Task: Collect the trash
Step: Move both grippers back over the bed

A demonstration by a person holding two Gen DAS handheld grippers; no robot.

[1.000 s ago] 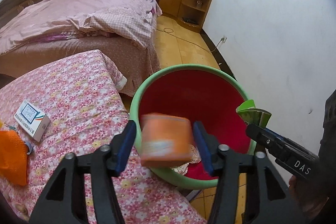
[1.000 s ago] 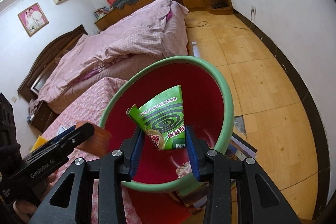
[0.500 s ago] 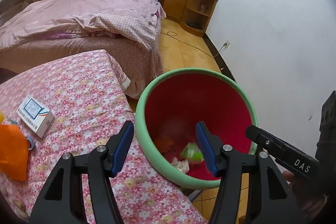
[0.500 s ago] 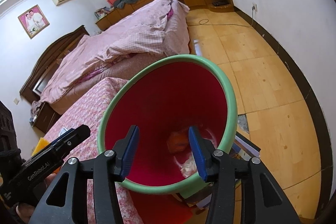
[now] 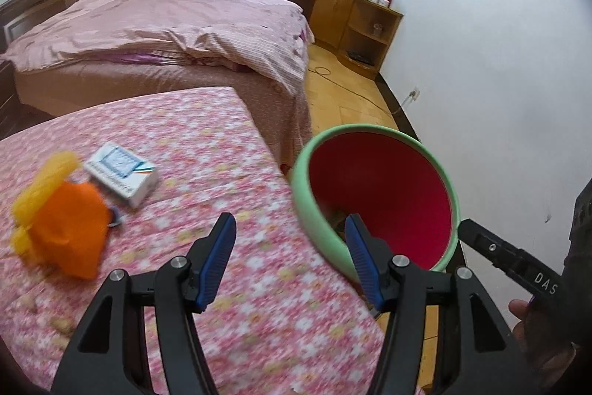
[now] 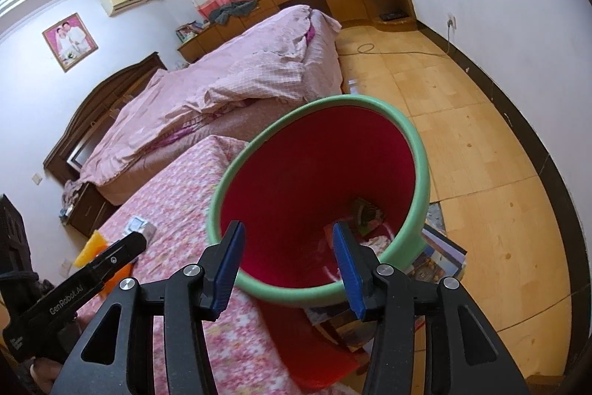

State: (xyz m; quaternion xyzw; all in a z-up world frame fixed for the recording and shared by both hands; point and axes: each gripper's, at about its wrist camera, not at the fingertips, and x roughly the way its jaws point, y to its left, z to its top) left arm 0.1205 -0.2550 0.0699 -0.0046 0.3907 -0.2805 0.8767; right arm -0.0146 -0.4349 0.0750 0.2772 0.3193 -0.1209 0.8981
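The left gripper (image 5: 288, 260) hangs spread and empty over the floral bedspread (image 5: 177, 150), the red bin (image 5: 388, 195) just to its right. The right gripper (image 6: 286, 260), jaws just opened and empty, points into that bin, where the green wrapper (image 6: 366, 211) lies at the bottom. An orange bag (image 5: 70, 230) and small box (image 5: 120, 173) lie on the bedspread.

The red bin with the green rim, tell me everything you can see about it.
The bin is a round, plastic-looking bucket, glossy red inside with a thick pale green rim. It sits upright on the wooden floor, against the corner of the flowered bedspread. Scraps of trash lie at its bottom. Neither hand-held gripper touches it.
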